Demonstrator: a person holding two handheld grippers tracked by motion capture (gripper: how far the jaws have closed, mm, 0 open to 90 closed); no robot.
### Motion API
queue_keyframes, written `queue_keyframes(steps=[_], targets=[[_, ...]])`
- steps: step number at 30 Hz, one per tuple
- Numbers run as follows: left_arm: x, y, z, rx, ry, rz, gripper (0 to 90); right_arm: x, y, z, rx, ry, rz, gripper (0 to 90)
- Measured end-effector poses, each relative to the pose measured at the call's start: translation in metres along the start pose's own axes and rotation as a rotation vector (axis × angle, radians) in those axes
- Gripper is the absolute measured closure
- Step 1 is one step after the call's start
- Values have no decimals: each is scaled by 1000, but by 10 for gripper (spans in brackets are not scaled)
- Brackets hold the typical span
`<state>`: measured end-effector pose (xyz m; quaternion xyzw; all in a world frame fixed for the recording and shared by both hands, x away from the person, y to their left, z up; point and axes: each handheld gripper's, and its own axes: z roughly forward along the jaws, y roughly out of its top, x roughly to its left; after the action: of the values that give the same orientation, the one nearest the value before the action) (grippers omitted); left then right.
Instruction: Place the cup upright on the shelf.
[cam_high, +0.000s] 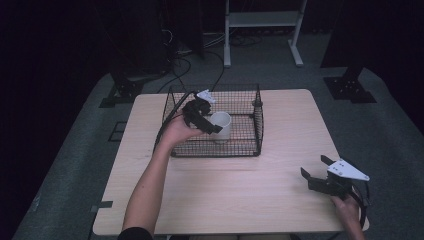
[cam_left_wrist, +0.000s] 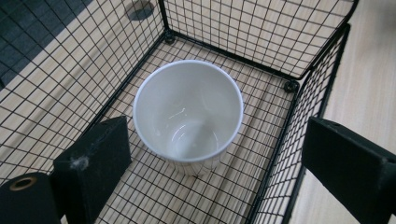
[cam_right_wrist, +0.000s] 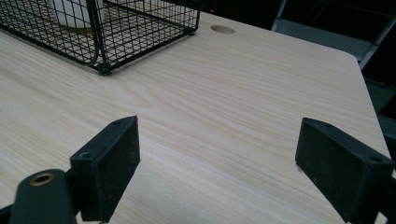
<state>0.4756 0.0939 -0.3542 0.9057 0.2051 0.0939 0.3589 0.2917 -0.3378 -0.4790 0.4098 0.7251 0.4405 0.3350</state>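
Left claw (cam_high: 216, 127), released and spread wide, hangs above a white cup (cam_left_wrist: 188, 112) standing upright inside the wire basket (cam_left_wrist: 299, 88), so a clean finish likely means lifting straight up, clear of the mesh, while the right claw (cam_high: 314, 169) rests open.

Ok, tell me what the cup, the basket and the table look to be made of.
Cup: likely glazed ceramic, though glossy plastic is possible; smooth white walls with bright glints inside.
Basket: thin wire mesh, probably metal with a black coating.
Table: pale wood or wood-look laminate; fine straight grain lines, matte surface.
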Motion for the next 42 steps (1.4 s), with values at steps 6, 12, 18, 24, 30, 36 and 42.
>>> queue_keyframes(steps=[6,12,18,24,30,36,42], targets=[[-7,-4,-13,-20,19,4,62,0,0,0,2,-2,0,131],[-15,-8,-20,-41,20,15,62,0,0,0,3,-2,0,131],[-24,-12,-27,-58,25,30,63,0,0,0,3,-4,0,131],[-35,-16,-35,-81,37,51,63,0,0,0,3,-4,0,131],[-43,-21,-43,-109,46,57,63,0,0,0,3,-4,0,131],[-51,-25,-47,-124,47,70,63,0,0,1,4,-5,0,131],[-57,-29,-48,-125,40,77,62,0,0,1,7,-5,-3,131]])
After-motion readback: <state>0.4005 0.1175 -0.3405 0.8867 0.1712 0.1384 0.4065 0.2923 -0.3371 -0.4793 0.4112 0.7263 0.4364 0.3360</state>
